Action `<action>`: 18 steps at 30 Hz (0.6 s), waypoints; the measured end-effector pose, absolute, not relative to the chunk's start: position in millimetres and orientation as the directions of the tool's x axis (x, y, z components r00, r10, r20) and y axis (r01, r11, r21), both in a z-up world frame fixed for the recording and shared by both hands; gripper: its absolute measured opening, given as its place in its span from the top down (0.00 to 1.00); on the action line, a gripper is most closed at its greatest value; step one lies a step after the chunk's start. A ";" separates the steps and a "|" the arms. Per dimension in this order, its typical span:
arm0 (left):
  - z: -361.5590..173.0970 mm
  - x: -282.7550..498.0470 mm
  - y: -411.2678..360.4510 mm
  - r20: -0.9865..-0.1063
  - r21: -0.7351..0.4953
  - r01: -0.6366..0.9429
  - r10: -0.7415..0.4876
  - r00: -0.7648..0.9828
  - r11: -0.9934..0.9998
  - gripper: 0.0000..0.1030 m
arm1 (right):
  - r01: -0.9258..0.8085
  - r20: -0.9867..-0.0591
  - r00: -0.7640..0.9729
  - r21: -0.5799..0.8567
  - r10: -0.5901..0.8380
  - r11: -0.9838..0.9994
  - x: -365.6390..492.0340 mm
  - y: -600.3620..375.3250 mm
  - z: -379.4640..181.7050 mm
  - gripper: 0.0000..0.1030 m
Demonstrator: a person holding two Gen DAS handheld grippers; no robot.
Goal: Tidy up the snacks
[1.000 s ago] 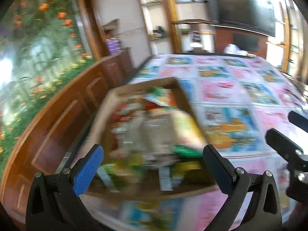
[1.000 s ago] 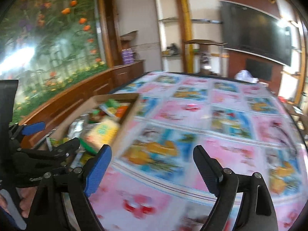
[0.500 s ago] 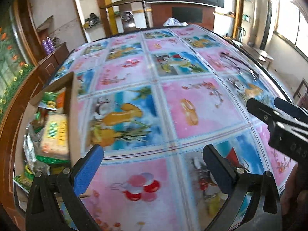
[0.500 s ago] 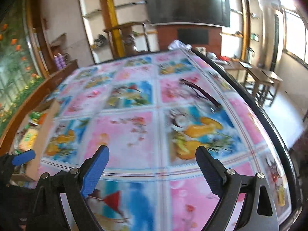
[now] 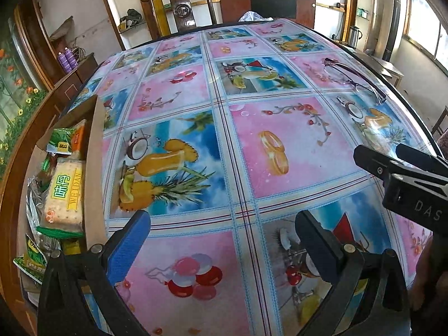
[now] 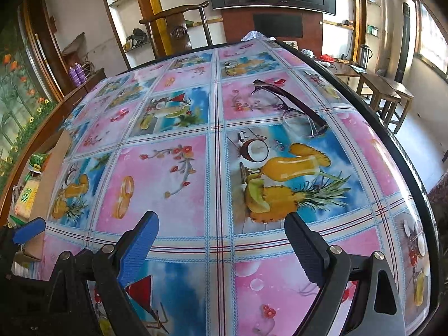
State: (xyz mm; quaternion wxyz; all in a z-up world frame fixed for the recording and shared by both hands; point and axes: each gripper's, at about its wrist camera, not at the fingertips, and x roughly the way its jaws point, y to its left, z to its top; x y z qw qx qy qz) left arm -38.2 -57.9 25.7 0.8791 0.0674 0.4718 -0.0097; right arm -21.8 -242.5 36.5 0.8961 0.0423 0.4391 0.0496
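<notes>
A cardboard box (image 5: 93, 168) full of snack packets stands at the table's left edge; a yellow cracker pack (image 5: 65, 193) lies on top, with green packets (image 5: 60, 140) around it. In the right wrist view the box (image 6: 49, 179) shows far left. My left gripper (image 5: 222, 225) is open over the bare tablecloth just right of the box, nothing between its fingers. My right gripper (image 6: 221, 225) is also open and empty, above the cloth further right; it appears in the left wrist view (image 5: 392, 151) at the right edge.
The table wears a glossy cloth (image 5: 280, 145) with pink and blue fruit prints. A pair of glasses (image 6: 291, 109) lies on it toward the far right. A wooden chair (image 6: 179, 25) stands behind the table, wooden cabinets along the left, stools (image 6: 383, 95) at right.
Both views have swung right, from facing the box to looking across the open tablecloth; the box now sits at the left edge. Both grippers remain open and empty.
</notes>
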 end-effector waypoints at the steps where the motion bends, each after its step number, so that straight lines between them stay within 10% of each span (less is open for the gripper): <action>1: 25.3 -37.6 -58.3 -0.833 0.109 0.081 0.046 0.552 0.991 0.00 | -0.052 -0.784 0.608 0.120 0.127 0.991 -21.2 -242.0 36.4 0.09; 18: 9.5 -17.8 -58.4 -0.892 0.044 0.066 0.010 0.453 0.997 0.00 | -0.053 -0.840 0.540 0.012 0.039 0.999 -1.7 -233.8 26.1 0.09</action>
